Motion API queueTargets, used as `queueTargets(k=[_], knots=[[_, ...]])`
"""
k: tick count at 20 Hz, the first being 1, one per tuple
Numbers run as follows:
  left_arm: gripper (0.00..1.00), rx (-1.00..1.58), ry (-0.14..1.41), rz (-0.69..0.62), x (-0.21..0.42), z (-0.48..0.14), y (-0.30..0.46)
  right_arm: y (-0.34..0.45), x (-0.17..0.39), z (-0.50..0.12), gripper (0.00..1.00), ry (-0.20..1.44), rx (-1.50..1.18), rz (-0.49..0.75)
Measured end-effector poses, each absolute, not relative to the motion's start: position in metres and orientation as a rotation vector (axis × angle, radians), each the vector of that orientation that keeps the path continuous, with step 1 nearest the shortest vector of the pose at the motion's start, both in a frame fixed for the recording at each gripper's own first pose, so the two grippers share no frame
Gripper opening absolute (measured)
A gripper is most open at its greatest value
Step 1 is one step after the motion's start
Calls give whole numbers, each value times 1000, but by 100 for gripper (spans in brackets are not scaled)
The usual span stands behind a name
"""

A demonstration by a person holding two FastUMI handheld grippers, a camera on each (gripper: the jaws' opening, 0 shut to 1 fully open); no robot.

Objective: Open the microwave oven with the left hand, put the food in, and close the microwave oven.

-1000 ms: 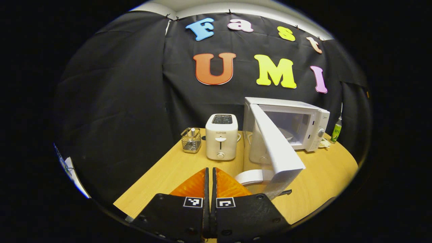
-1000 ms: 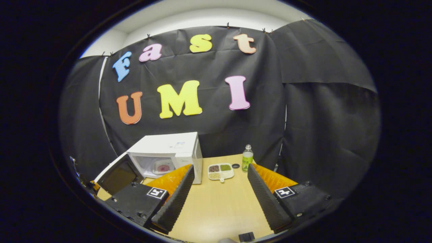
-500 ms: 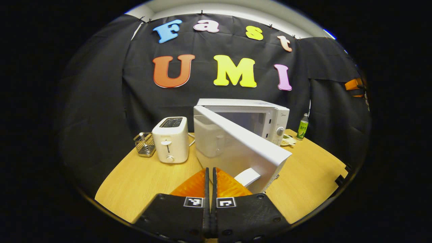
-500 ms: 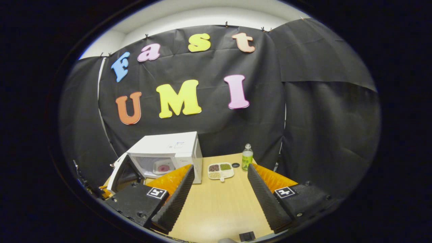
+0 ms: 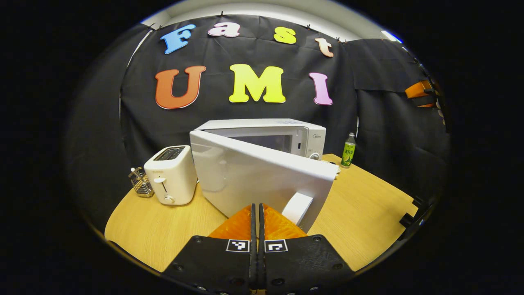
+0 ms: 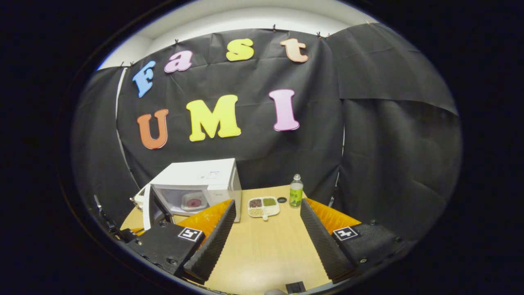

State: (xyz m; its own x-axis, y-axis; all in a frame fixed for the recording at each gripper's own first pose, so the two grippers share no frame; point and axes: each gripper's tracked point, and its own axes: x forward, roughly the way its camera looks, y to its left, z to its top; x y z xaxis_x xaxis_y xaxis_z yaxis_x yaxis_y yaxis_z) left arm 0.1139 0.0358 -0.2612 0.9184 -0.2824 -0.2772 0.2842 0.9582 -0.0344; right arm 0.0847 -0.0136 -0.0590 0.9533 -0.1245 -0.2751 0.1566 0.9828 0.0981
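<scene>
One legible mark: "Midea" on microwave [image 5: 262, 139] panel.

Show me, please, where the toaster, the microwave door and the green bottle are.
toaster [image 5: 172, 176]: left gripper view, on its front face.
microwave door [image 5: 254, 176]: left gripper view, on its outer panel.
green bottle [image 6: 295, 193]: right gripper view, on its body.

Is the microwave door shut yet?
No. The microwave door stands partly open, angled away from the microwave, with its cavity showing behind.
</scene>
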Motion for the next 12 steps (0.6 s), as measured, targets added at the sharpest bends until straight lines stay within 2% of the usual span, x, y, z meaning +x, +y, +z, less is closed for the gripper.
queueTargets(k=[1, 2, 3, 4, 5, 6, 10, 11, 12], knots=[[0, 5, 285, -302, 119, -262, 28, -16, 86, -59, 92, 273, 119, -144], [0, 2, 280, -317, 123, -260, 19, -18, 87, -58, 100, 275, 119, -145], [0, -4, 280, -331, 128, -260, 11, -19, 89, -57, 92, 276, 117, -142], [0, -8, 276, -349, 132, -259, 2, -22, 90, -56, 100, 277, 113, -144], [0, -7, 276, -365, 137, -260, -7, -22, 91, -54, 92, 274, 113, -140], [0, -1, 274, -375, 143, -261, -16, -23, 92, -51, 100, 270, 117, -136], [0, 9, 270, -405, 168, -263, -46, -32, 99, -49, 100, 264, 122, -142], [0, 5, 274, -416, 176, -264, -54, -37, 100, -51, 92, 268, 120, -148], [0, 4, 277, -426, 183, -265, -60, -41, 101, -52, 100, 270, 119, -155]])
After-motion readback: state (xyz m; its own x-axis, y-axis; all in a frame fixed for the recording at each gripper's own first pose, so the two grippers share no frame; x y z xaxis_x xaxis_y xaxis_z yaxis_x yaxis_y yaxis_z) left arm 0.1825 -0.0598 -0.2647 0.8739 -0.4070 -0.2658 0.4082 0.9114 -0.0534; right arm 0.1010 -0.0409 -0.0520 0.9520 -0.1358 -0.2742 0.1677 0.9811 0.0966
